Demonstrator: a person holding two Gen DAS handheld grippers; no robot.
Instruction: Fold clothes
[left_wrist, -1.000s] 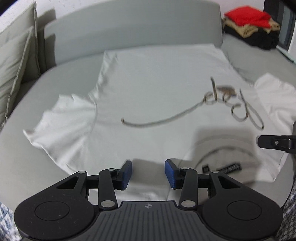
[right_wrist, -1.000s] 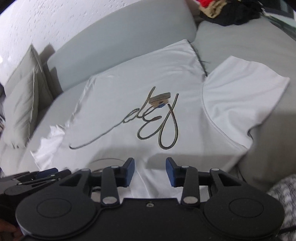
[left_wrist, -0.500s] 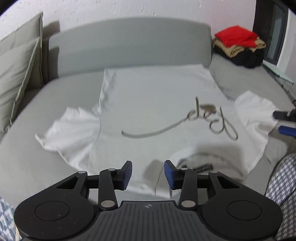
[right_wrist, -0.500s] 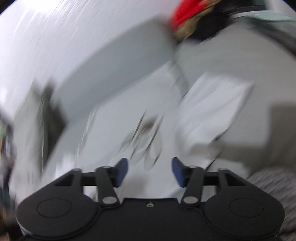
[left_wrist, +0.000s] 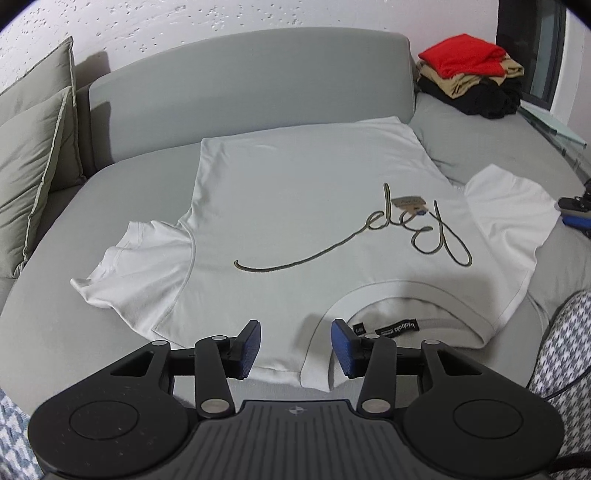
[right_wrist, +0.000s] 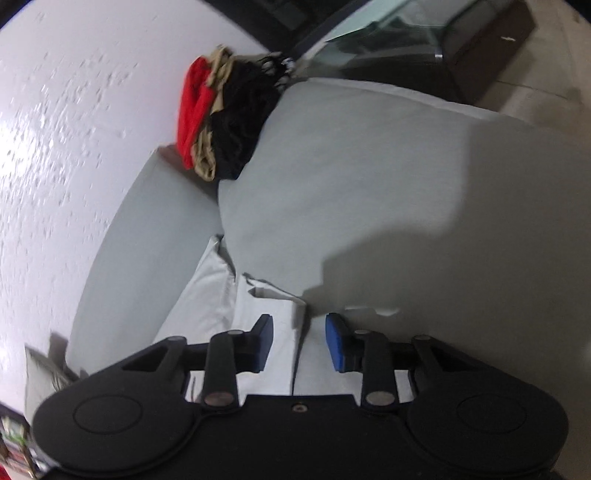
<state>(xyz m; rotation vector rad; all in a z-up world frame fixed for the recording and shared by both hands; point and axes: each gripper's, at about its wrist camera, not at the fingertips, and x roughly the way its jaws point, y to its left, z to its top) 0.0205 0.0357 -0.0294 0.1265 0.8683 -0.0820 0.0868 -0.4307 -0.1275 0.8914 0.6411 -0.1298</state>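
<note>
From our left side, the white shirt (left_wrist: 303, 206) lies flat on the sofa (left_wrist: 240, 88); our left gripper (left_wrist: 294, 349) hangs spread by its collar. Right side: our right gripper (right_wrist: 300, 341), spread, should pinch the sleeve (right_wrist: 269, 306) edge neatly.

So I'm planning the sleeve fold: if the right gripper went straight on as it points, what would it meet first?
Probably the white shirt's sleeve edge, which lies between the open fingers of the right gripper; beyond is grey sofa cushion.

A T-shirt (left_wrist: 295, 206) is spread on the sofa (left_wrist: 240, 92), collar nearest. Cushions (left_wrist: 29, 147) are set left; a clothes pile (left_wrist: 469, 74) is stacked behind right.
</note>
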